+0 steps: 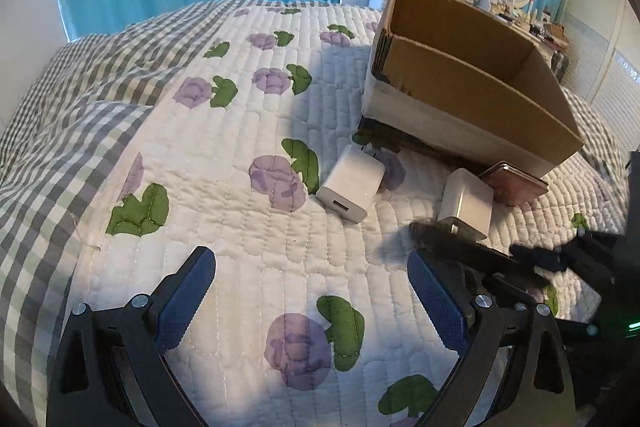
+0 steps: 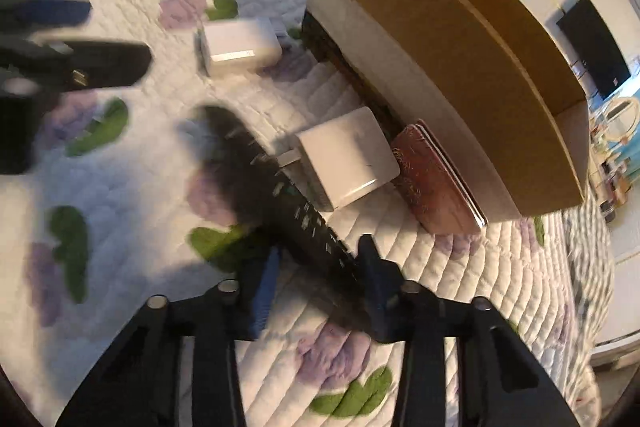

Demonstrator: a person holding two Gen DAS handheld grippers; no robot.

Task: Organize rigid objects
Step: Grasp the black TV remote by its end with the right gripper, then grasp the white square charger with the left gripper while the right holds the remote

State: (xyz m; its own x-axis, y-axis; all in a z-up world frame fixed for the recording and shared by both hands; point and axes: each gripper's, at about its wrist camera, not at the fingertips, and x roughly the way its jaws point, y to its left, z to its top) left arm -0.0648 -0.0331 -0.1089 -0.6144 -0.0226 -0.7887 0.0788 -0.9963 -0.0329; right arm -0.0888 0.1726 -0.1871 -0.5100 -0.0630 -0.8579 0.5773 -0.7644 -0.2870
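Right wrist view: our right gripper (image 2: 316, 283) has its jaws partly closed on a black remote (image 2: 280, 187), gripped near its lower end; the remote is motion-blurred and runs toward 11 o'clock over the quilt (image 2: 420, 267). Its edge sits just beside the prongs of a white charger (image 2: 348, 155), which touches a reddish wallet (image 2: 436, 187) leaning on the cardboard box (image 2: 460, 59) at 1 o'clock. A second white charger (image 2: 240, 45) lies apart at 11 o'clock.

Left wrist view: our left gripper (image 1: 312, 291) has its jaws wide apart, holding nothing, above bare quilt. The box interior (image 1: 480, 67) shows open at 1 o'clock; open quilt spreads from 9 to 12 o'clock.
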